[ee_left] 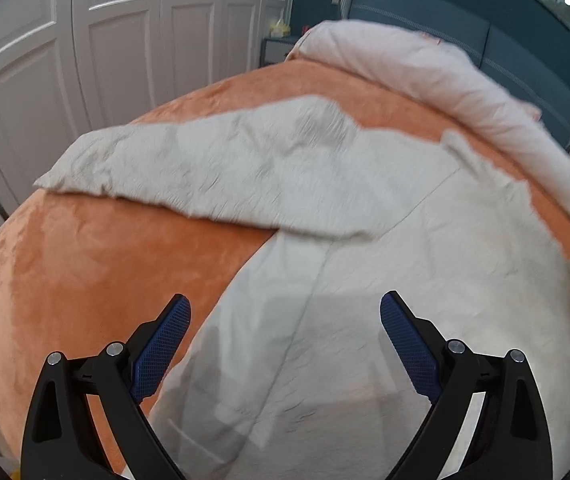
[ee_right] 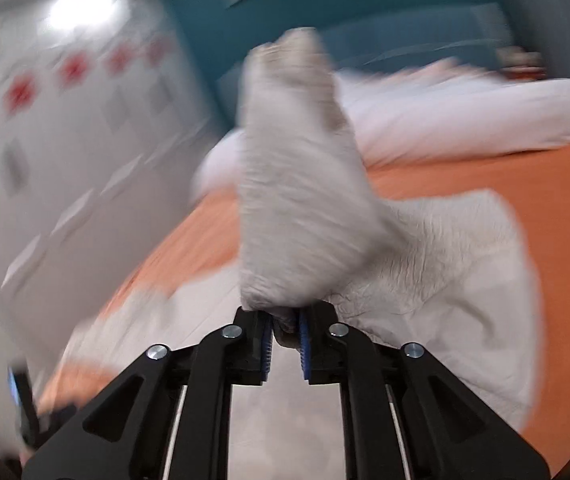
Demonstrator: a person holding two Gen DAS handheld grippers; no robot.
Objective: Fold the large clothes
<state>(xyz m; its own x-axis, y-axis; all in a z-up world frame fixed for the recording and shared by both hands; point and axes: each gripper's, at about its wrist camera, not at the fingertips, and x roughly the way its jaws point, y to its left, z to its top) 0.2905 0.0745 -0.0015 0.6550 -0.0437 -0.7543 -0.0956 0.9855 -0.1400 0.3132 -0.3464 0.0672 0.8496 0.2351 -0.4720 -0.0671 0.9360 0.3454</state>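
A large pale grey garment (ee_left: 345, 248) lies spread on the orange bedspread (ee_left: 85, 264), one sleeve stretched out to the left. My left gripper (ee_left: 285, 320) is open and empty, held just above the garment's lower body. In the right wrist view, my right gripper (ee_right: 285, 332) is shut on a bunched sleeve of the same garment (ee_right: 297, 200) and holds it lifted, the sleeve standing up in front of the camera. The rest of the garment (ee_right: 465, 272) lies on the bed to the right. This view is motion-blurred.
A rolled pale pink duvet (ee_left: 425, 76) lies along the head of the bed against a blue headboard (ee_left: 425, 12). White wardrobe doors (ee_left: 105, 48) stand to the left. A small bedside table (ee_left: 277, 46) stands by the wall.
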